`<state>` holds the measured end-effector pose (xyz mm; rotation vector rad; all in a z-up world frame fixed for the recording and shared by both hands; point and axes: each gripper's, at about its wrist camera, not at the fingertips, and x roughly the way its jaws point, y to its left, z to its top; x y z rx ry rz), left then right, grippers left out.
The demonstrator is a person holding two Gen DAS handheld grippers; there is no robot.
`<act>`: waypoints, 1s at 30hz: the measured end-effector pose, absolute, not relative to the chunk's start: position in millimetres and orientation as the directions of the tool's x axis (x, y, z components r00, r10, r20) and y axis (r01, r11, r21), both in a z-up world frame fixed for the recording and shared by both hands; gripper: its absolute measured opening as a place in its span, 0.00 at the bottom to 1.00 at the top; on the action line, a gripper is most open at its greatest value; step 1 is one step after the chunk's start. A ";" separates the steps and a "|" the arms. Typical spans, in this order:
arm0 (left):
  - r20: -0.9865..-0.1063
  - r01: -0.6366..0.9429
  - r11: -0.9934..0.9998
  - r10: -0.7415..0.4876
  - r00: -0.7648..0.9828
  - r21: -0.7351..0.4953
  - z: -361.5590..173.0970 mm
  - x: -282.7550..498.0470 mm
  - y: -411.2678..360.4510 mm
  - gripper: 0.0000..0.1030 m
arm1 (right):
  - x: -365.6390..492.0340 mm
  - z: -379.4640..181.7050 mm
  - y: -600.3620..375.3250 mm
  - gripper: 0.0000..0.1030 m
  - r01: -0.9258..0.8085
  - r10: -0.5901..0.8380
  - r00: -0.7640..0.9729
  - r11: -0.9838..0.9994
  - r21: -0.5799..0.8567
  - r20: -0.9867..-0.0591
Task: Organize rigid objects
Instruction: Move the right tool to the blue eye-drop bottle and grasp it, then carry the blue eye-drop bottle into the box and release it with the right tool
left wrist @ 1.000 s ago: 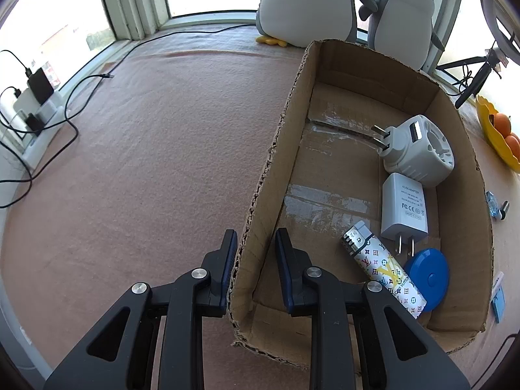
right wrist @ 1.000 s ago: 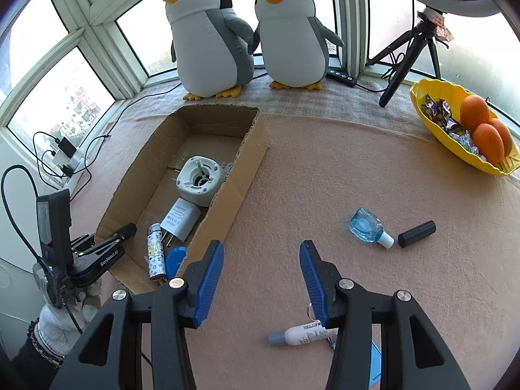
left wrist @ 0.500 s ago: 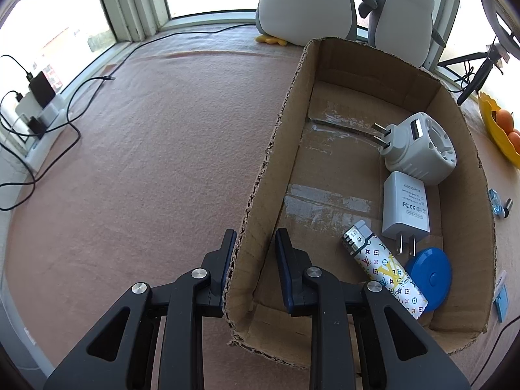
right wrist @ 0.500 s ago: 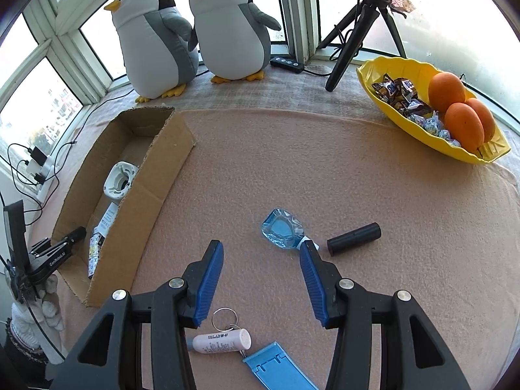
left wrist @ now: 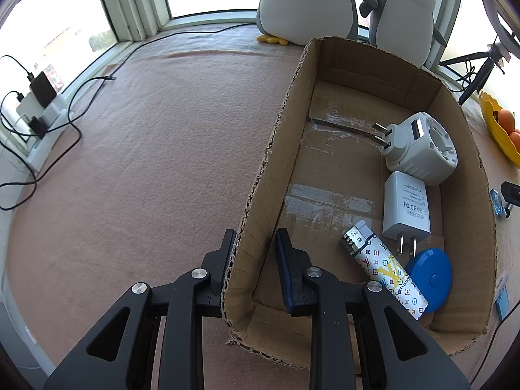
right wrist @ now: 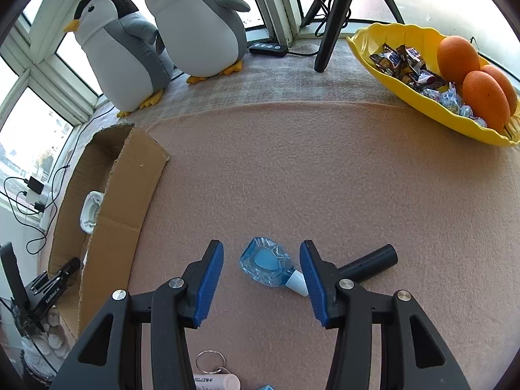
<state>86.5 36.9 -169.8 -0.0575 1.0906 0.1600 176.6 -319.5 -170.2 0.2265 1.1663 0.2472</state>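
Note:
My left gripper (left wrist: 255, 237) is shut on the near left wall of the cardboard box (left wrist: 325, 65), one finger outside and one inside. In the box lie a round white adapter (left wrist: 422, 149), a white charger (left wrist: 406, 208), a patterned lighter (left wrist: 383, 269) and a blue disc (left wrist: 432, 276). My right gripper (right wrist: 260, 247) is open just above the pink mat, and a small clear blue bottle (right wrist: 263, 263) with a white cap lies between its fingers without being pressed. A black cylinder (right wrist: 370, 261) lies behind the right finger. A white tube with a key ring (right wrist: 214, 382) lies near the bottom edge.
Two plush penguins (right wrist: 195, 26) stand at the back by the window. A yellow bowl (right wrist: 455, 123) with oranges and sweets sits at the right, beside a tripod leg (right wrist: 331, 32). Chargers and cables (left wrist: 42, 104) lie at the far left. The box (right wrist: 130, 188) stands left of the right gripper.
My right gripper has moved forward and down, so the blue bottle now lies between its fingers. The left gripper keeps its hold on the box wall and has not moved.

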 end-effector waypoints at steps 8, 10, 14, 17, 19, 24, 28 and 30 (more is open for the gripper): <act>-0.886 -0.156 0.987 0.099 0.453 0.030 -170.0 86.3 37.3 0.22 | 179.7 -178.6 -310.9 0.44 -0.104 0.314 0.327 0.949 0.296 -0.891; -0.886 -0.156 0.987 0.098 0.453 0.029 -170.2 86.4 37.5 0.22 | 177.5 -179.7 -307.5 0.44 -0.114 0.301 0.320 0.954 0.278 -0.898; -0.886 -0.156 0.987 0.098 0.453 0.029 -170.1 86.4 37.6 0.22 | 172.8 -180.5 -295.7 0.44 -0.161 0.250 0.320 0.965 0.208 -0.914; -0.886 -0.156 0.987 0.098 0.453 0.029 -170.2 86.4 37.6 0.22 | 169.1 -181.8 -287.2 0.44 -0.196 0.178 0.333 0.974 0.117 -0.926; -0.886 -0.156 0.987 0.097 0.453 0.028 -170.2 86.3 37.8 0.22 | 167.8 -184.7 -284.3 0.44 -0.203 0.136 0.340 0.977 0.068 -0.930; -0.886 -0.159 0.987 0.093 0.453 0.022 -170.8 86.4 38.6 0.22 | 164.6 -185.3 -279.8 0.44 -0.225 0.109 0.352 0.974 0.029 -0.930; -0.886 -0.159 0.987 0.091 0.454 0.020 -170.9 86.6 39.2 0.22 | 162.9 -183.1 -278.6 0.38 -0.234 0.110 0.352 0.972 0.026 -0.930; -0.886 -0.159 0.987 0.090 0.454 0.019 -170.9 86.7 39.4 0.22 | 162.4 -182.2 -277.9 0.29 -0.237 0.115 0.351 0.971 0.030 -0.929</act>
